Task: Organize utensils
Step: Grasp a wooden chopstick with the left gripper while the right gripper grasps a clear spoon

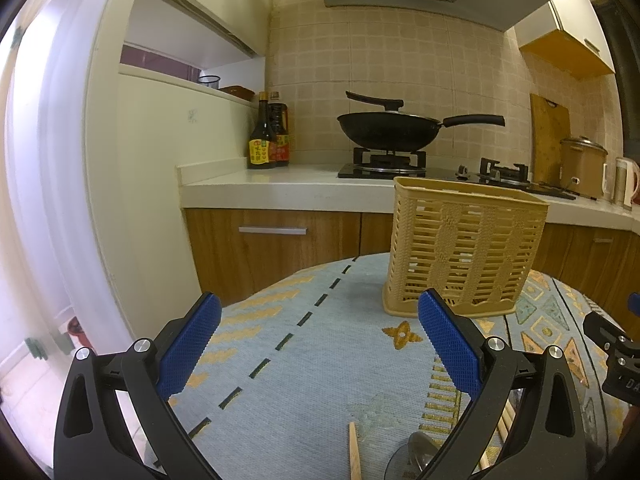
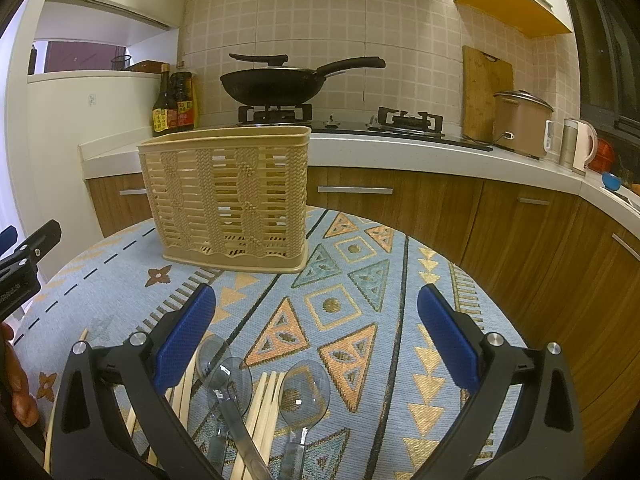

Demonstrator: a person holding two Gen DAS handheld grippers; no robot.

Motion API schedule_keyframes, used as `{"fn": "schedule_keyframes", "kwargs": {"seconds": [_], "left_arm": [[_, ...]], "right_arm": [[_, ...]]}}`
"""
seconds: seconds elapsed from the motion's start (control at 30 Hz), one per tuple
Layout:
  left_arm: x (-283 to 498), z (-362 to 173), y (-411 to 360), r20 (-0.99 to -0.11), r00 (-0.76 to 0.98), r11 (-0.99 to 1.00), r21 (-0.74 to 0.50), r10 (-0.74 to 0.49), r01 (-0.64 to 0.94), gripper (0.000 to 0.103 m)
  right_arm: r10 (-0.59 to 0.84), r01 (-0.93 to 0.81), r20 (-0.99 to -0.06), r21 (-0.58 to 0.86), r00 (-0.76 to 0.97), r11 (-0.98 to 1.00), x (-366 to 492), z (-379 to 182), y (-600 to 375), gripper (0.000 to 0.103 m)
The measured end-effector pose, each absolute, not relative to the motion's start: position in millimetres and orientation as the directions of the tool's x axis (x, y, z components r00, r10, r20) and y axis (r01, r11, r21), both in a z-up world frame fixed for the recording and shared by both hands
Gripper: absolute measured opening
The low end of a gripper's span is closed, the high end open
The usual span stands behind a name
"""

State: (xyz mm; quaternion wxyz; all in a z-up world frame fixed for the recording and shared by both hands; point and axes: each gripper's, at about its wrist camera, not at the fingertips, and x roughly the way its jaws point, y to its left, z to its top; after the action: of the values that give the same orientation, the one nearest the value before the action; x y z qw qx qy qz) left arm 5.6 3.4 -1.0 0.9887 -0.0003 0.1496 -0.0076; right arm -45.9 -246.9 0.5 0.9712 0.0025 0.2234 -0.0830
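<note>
Tools left [image 1: 320,344] and right [image 2: 316,336] gape wide above clear plastic spoons [image 2: 304,394], wooden chopsticks [image 2: 264,412], slatted basket [image 2: 232,196]

Near the basket [image 2: 230,196], the spoons [image 2: 302,392] and chopsticks [image 2: 262,412] run off the right wrist picture's bottom edge, and the right gripper's [image 2: 316,344] left finger [image 2: 184,340] covers part of them. In the left wrist view only a chopstick [image 1: 354,452] end and what may be a spoon bowl [image 1: 416,456] show, half behind the left gripper's [image 1: 320,344] finger [image 1: 450,344]. The basket's inside is hidden behind its slats, and the bottle [image 1: 260,140] labels are too small to read.
</note>
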Motion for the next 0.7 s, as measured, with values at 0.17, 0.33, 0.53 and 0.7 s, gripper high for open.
{"fn": "schedule_keyframes", "kwargs": {"seconds": [0.17, 0.33, 0.53, 0.7], "left_arm": [[10, 7, 26, -0.375, 0.917, 0.990, -0.074, -0.139, 0.120, 0.095], [25, 15, 54, -0.569, 0.781, 0.966, -0.167, -0.258, 0.198, 0.088], [33, -22, 58, -0.798, 0.497, 0.933, -0.221, -0.341, 0.285, 0.066], [20, -49, 36, -0.847, 0.426, 0.917, -0.160, -0.317, 0.365, 0.051]], "right_arm": [[-0.106, 0.124, -0.393, 0.018, 0.913, 0.992, -57, 5, -250, 0.096], [-0.126, 0.133, -0.496, -0.022, 0.859, 0.991, -50, 18, -247, 0.096], [-0.082, 0.084, -0.678, -0.030, 0.730, 0.996, -38, 18, -252, 0.068], [0.058, 0.008, -0.813, 0.077, 0.580, 0.997, -29, 3, -265, 0.041]]}}
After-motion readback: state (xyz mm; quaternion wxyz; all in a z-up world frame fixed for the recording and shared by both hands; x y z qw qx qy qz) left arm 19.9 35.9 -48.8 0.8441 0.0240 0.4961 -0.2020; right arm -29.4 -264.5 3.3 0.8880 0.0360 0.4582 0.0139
